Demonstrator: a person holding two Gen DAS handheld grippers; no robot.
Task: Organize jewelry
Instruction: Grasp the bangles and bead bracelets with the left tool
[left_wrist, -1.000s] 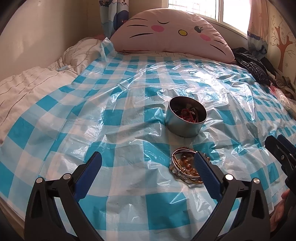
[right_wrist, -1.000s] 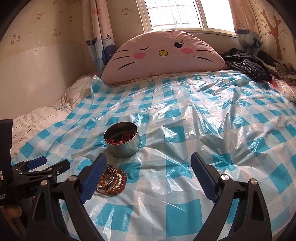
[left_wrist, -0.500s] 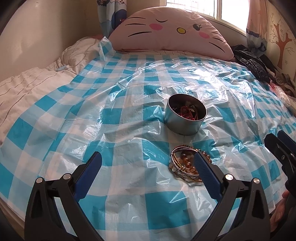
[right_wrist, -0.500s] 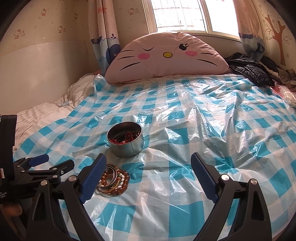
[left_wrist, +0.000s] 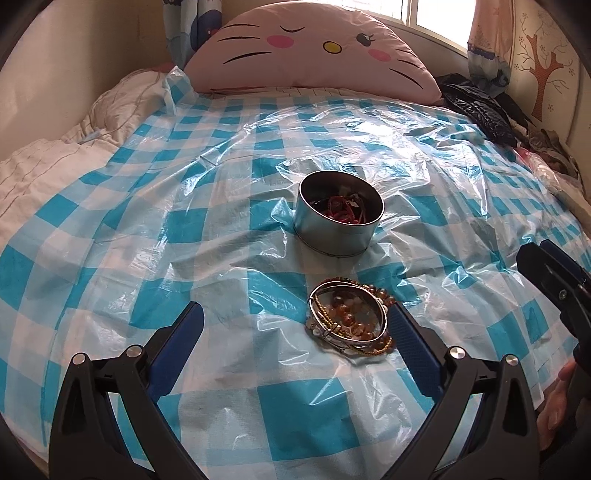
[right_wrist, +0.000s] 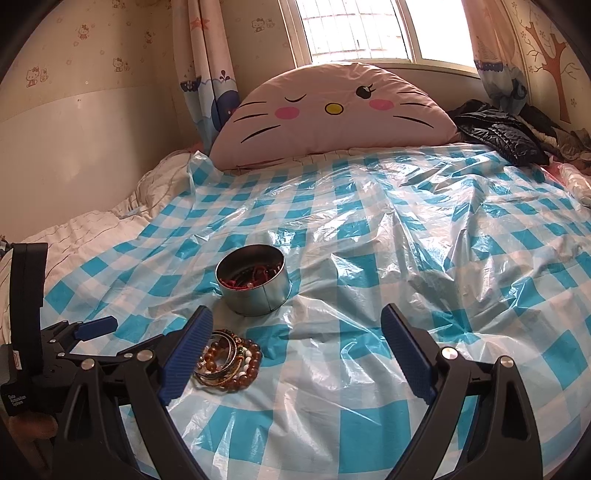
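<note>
We've got a round metal tin (left_wrist: 339, 213) sitting on the blue-checked plastic sheet (left_wrist: 207, 206) that covers the bed, and everything else is easiest to place off that tin. It has no lid on, and inside is a tangle of red and dark cords or strings — can't make out single pieces. Just in front of the tin, on the sheet and not touching it, lies the bracelet pile (left_wrist: 351, 318): a couple of metal bangles lying over brown and amber beaded ones, with a few white beads showing from the right wrist view.

Our left gripper (left_wrist: 295, 325) is spread wide with nothing in it; its right finger sits just beside the pile. Our right gripper (right_wrist: 295, 332) is spread wide too and holds nothing, off to the tin's right, its left finger close to the pile.

Far behind the tin there's the pink cat pillow (right_wrist: 328, 110) against the window wall, with a black jacket (right_wrist: 498, 133) to its right.
</note>
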